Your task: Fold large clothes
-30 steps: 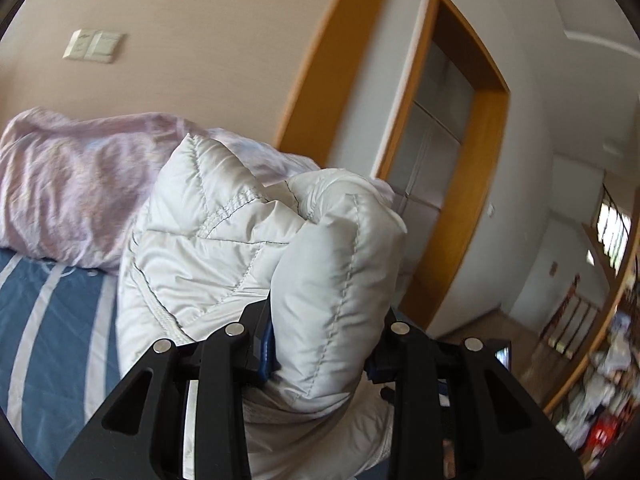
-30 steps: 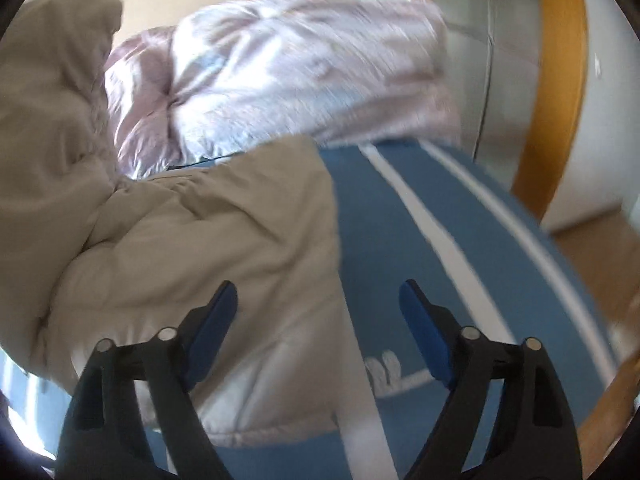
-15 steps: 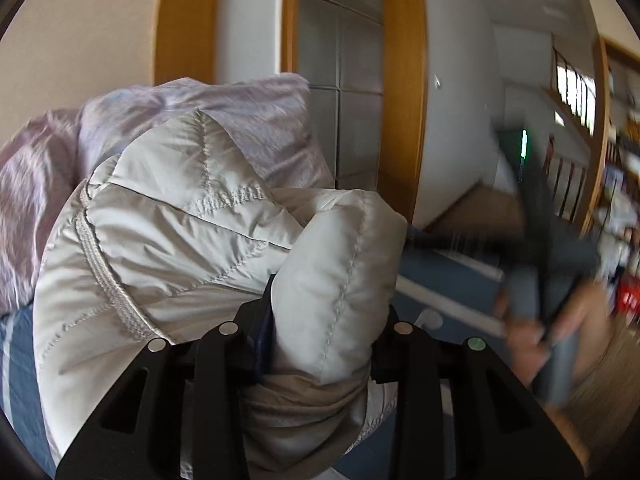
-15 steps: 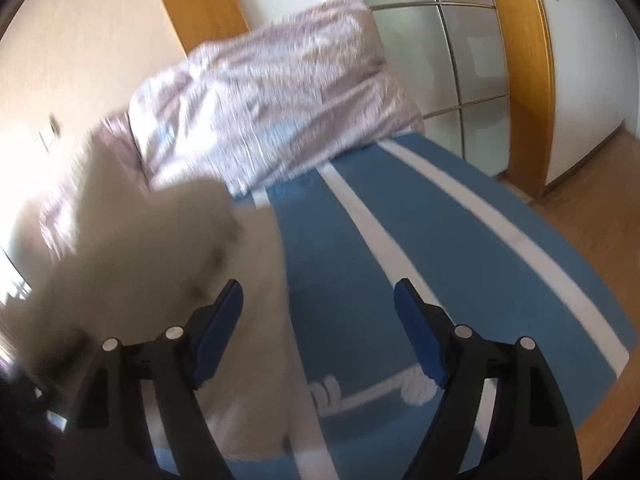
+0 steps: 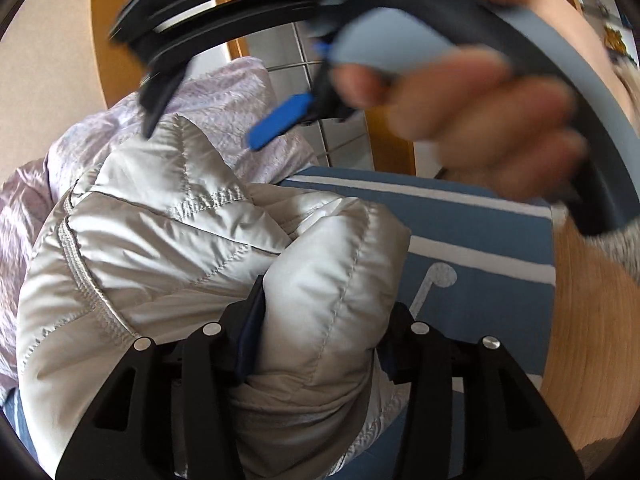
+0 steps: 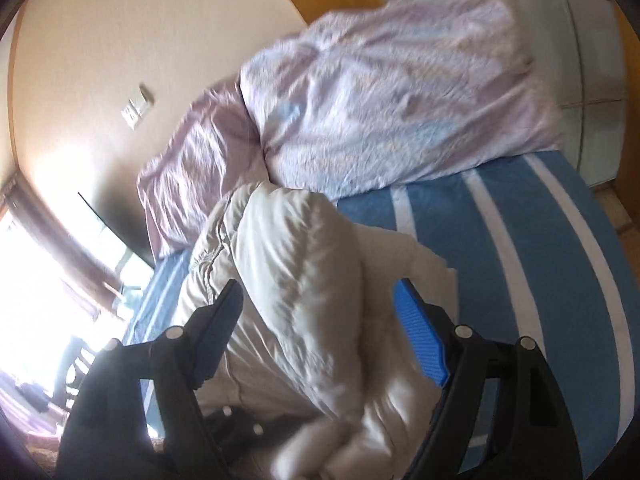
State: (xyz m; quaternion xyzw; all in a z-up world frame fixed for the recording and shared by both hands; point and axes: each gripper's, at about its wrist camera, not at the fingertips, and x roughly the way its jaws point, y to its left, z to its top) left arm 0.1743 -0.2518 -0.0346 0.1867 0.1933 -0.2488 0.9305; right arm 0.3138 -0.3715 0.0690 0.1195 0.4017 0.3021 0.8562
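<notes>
The pale quilted jacket (image 5: 168, 248) lies bunched on the blue striped bed cover (image 5: 480, 240), in front of the lilac pillows (image 6: 392, 92). The left gripper (image 5: 320, 320) has a thick fold of the jacket between its fingers, and its jaws have just been opening. The right gripper (image 6: 316, 320) hangs above the jacket with its blue pads (image 6: 420, 336) wide apart, gripping nothing.

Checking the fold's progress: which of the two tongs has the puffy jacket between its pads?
The left tongs: a thick fold of the pale quilted jacket fills them, though they have just been opening. The right tongs hover open above it.
</notes>
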